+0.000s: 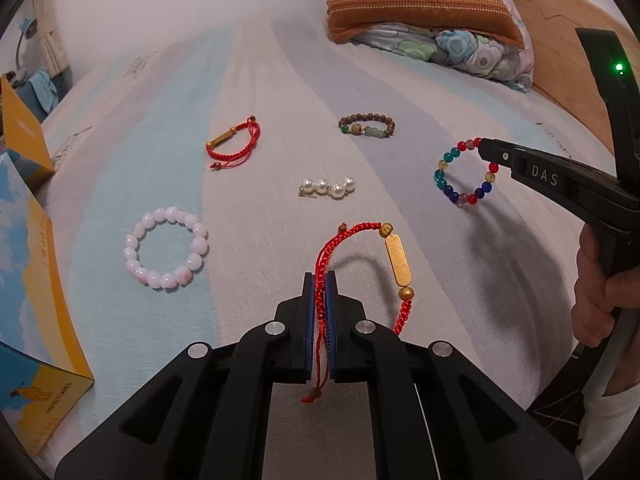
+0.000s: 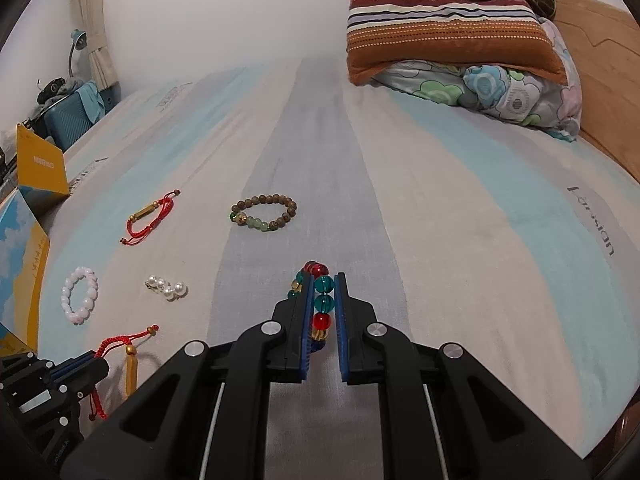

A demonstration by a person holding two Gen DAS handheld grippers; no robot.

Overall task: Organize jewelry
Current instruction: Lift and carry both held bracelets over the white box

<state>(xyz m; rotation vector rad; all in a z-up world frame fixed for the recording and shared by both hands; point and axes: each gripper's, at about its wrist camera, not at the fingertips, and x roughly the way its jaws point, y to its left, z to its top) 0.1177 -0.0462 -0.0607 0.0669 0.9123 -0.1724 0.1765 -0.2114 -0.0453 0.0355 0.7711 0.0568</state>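
Jewelry lies outside the yellow box (image 1: pixel 36 280) — left tool (image 1: pixel 320 280) grips red bracelet (image 1: pixel 360 256), right tool (image 2: pixel 322 280) multicoloured beads (image 2: pixel 323 300).

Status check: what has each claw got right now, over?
Left claw shut on red cord bracelet. Right claw shut on multicolor bead bracelet. Nothing in the way.

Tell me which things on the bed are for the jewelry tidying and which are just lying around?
For the job:
- red cord bracelet, held by the left gripper
- colourful bead bracelet, held by the right gripper
- pink bead bracelet
- pearl piece
- brown bead bracelet
- second red bracelet

Just lying about:
- striped pillow
- flowered quilt
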